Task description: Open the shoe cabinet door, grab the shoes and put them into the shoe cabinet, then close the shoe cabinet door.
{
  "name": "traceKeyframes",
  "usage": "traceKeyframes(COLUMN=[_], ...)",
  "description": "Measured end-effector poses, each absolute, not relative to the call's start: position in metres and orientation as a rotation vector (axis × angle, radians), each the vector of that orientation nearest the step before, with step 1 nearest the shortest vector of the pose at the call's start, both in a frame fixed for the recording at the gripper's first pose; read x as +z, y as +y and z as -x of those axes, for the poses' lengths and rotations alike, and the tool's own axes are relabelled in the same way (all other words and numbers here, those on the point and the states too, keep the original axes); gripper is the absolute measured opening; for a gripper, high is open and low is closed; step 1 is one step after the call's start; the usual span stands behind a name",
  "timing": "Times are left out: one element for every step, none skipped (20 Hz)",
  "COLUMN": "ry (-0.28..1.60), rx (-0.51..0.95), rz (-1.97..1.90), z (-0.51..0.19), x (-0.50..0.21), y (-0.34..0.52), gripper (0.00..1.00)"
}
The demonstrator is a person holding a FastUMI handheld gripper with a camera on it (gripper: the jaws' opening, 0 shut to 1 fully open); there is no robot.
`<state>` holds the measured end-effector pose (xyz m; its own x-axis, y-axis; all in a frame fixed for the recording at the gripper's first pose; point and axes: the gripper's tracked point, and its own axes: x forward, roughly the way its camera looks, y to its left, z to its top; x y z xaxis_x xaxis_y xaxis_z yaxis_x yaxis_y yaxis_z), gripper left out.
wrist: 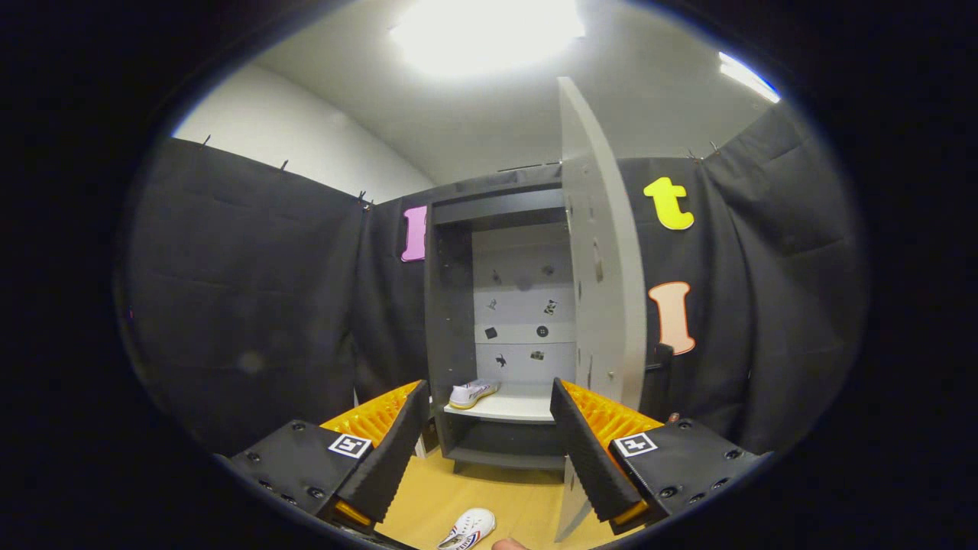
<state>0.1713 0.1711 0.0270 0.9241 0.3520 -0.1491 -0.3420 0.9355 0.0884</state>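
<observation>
Gripper point(485, 451) is held wide open, empty; second shoe point(467, 528) lies on floor point(497, 493) just below the fingers, toe pointed toward cabinet point(451, 305) ahead.

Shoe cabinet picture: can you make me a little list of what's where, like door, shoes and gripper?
cabinet: dark, standing ahead of the gripper
door: swung open, to the right of the opening
shoe on shelf: white, lying on the light shelf inside
shoe on floor: white, on the wooden floor, low between the fingers
gripper: open, holding nothing
task so far: one shoe in, one left, door not closed
</observation>
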Motion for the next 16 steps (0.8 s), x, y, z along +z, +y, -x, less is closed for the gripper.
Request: traceKeyframes(ry=[0.184,0.212,0.24,0.269,0.3,0.334,0.369,0.405,0.441,0.475,0.512,0.548,0.585,0.62,0.654,0.688], rx=[0.372,0.387,0.4,0.412,0.421,0.429,0.438,0.447,0.455,0.46,0.463,0.465,0.467,0.464,0.463,0.466], rz=[-0.053,-0.042,-0.027,-0.011,0.004,0.016,0.019,0.015,0.01,0.008,0.007,0.005,0.0,-0.005,-0.013,-0.024], z=[-0.172,-0.173,-0.174,-0.175,-0.176,-0.175,-0.173,-0.172,-0.169,-0.168,-0.166,-0.164,-0.162,-0.161,-0.158,-0.155], x=[0.014,-0.001,-0.018,-0.035,-0.053,-0.073,-0.092,-0.111,-0.129,-0.147,-0.168,-0.185,-0.203,-0.219,-0.237,-0.253], y=[0.181,0.193,0.203,0.211,0.218,0.223,0.23,0.237,0.242,0.247,0.251,0.255,0.258,0.26,0.263,0.268], gripper=[0.99,0.99,0.99,0.99,0.99,0.99,0.99,0.99,0.99,0.99,1.0,1.0,1.0,1.0,1.0,1.0])
